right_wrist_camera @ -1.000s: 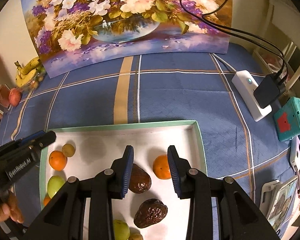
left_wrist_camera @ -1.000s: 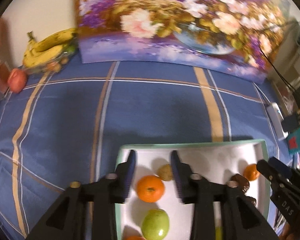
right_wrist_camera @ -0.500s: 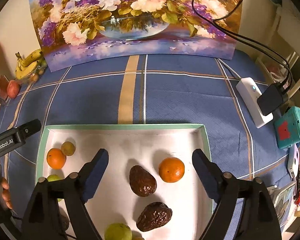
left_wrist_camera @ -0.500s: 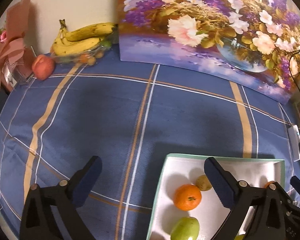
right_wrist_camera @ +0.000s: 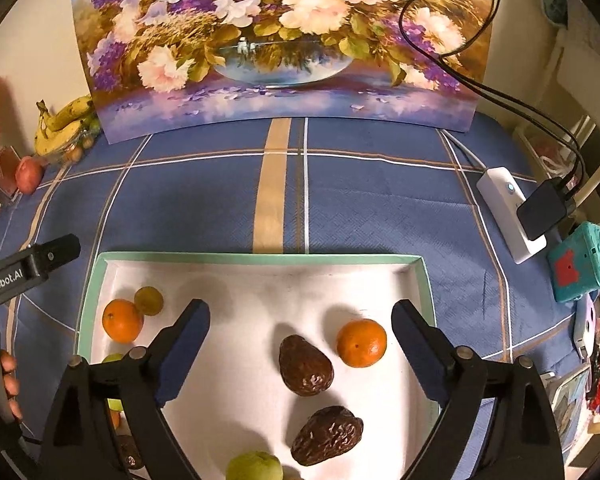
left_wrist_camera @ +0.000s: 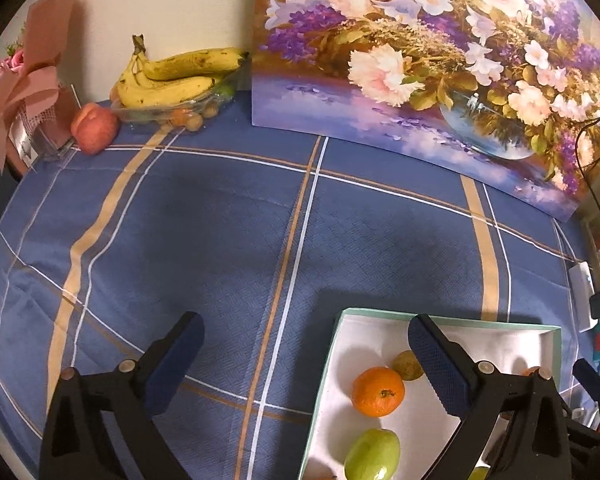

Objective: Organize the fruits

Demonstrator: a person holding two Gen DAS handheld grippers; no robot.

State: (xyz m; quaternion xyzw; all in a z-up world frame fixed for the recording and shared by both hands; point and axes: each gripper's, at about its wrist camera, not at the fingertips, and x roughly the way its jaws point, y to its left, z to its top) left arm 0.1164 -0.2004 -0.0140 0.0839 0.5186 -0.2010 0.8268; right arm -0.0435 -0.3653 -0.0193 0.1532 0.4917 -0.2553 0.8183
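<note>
Here the right tool (right_wrist_camera: 300, 354) hangs over the white tray (right_wrist_camera: 256, 259) with its jaws opening and nothing pressed between the pads. Closest beneath it lie a green fruit (right_wrist_camera: 254, 466) and a wrinkled dark avocado (right_wrist_camera: 327, 435); a smoother dark avocado (right_wrist_camera: 305, 365) sits between the jaws, with an orange (right_wrist_camera: 361, 343) just to its right. The avocados look ripe and soft, so a light squeeze across the broad belly would suit them; the narrow end would likely slip. The orange seems firm, round and apt to roll, best caught across its middle.

The left tool (left_wrist_camera: 304, 354) stands wide open and empty, straddling the tray's left rim. Inside its right finger are a green apple (left_wrist_camera: 372, 456), a second orange (left_wrist_camera: 378, 391) and a small brownish fruit (left_wrist_camera: 407, 365) touching it.

Far beyond, at the worktop's back edge, a peach (left_wrist_camera: 94, 128) rests beside a banana bunch (left_wrist_camera: 172, 76), both likely to bruise.
</note>
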